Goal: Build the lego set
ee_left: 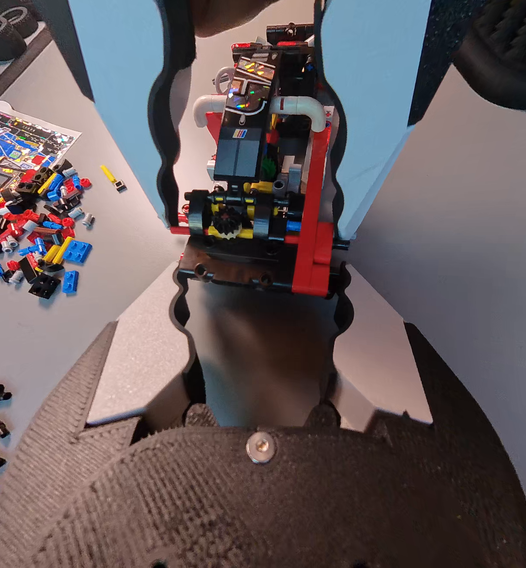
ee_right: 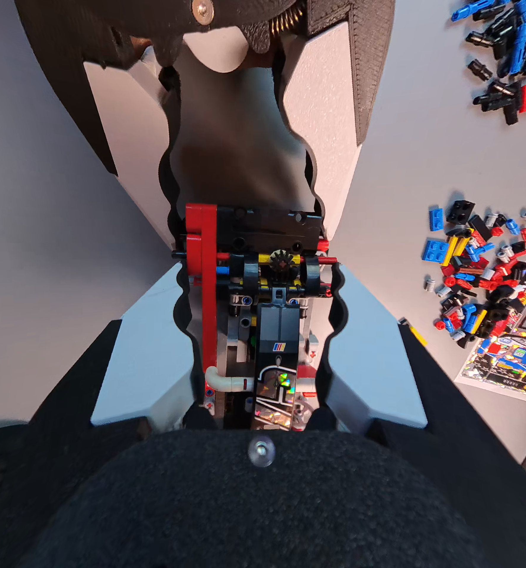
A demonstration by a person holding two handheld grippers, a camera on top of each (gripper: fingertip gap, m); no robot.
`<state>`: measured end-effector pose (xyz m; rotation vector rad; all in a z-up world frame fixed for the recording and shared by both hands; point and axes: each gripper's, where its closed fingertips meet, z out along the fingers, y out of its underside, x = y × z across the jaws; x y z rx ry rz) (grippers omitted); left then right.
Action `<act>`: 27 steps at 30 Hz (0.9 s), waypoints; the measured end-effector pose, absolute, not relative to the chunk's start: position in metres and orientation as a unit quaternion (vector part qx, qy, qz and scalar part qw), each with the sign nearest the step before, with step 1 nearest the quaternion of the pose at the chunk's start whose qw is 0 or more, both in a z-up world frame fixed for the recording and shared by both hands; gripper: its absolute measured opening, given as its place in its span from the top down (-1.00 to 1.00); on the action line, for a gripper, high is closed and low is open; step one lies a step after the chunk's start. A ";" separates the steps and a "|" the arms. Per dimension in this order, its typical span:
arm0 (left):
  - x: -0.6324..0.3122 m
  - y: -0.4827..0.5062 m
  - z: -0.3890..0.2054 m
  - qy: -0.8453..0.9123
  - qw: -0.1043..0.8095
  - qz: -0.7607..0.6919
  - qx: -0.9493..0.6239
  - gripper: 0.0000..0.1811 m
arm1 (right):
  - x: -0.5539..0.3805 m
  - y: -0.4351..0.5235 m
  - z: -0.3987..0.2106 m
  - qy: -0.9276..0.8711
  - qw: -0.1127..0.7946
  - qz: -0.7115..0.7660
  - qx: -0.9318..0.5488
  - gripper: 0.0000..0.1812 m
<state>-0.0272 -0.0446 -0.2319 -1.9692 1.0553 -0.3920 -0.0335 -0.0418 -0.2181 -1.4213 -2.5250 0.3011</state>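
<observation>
Clamping the half-built lego car [ee_left: 264,184] end to end, centre frame: left gripper [ee_left: 257,276] and right gripper [ee_right: 257,270] both closed on it (rigid but snap-apart; safest held by its black frame).

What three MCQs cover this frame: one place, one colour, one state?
1. In the left wrist view, the loose brick pile lies:
A) left of the lego model
B) right of it
C) on top of it
2. The long side beam is:
A) green
B) red
C) white
3. The left tongs are:
A) open, apart from the lego model
B) out of view
C) shut on the lego model

Answers: A, the pile shows near the left edge; B, the beam is plainly red; C, they clamp the lego model's black end.
</observation>
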 end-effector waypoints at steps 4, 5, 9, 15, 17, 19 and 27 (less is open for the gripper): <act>-0.027 -0.044 -0.232 0.416 0.424 -0.155 -0.789 -0.07 | -0.031 -0.044 -0.218 -0.860 0.106 0.109 -0.487 0.10; -0.027 -0.044 -0.232 0.417 0.424 -0.153 -0.789 -0.07 | -0.031 -0.044 -0.218 -0.860 0.111 0.110 -0.486 0.10; -0.025 -0.044 -0.232 0.419 0.423 -0.156 -0.788 -0.07 | -0.030 -0.044 -0.218 -0.859 0.115 0.114 -0.486 0.10; -0.025 -0.043 -0.232 0.415 0.423 -0.158 -0.790 -0.07 | -0.029 -0.043 -0.218 -0.863 0.105 0.106 -0.484 0.09; -0.025 -0.043 -0.232 0.416 0.424 -0.155 -0.789 -0.07 | -0.029 -0.042 -0.217 -0.863 0.106 0.108 -0.481 0.07; -0.025 -0.043 -0.232 0.416 0.425 -0.153 -0.789 -0.07 | -0.030 -0.042 -0.215 -0.858 0.104 0.122 -0.488 0.04; -0.025 -0.043 -0.232 0.414 0.427 -0.150 -0.790 -0.07 | -0.029 -0.045 -0.212 -0.853 0.108 0.128 -0.494 0.11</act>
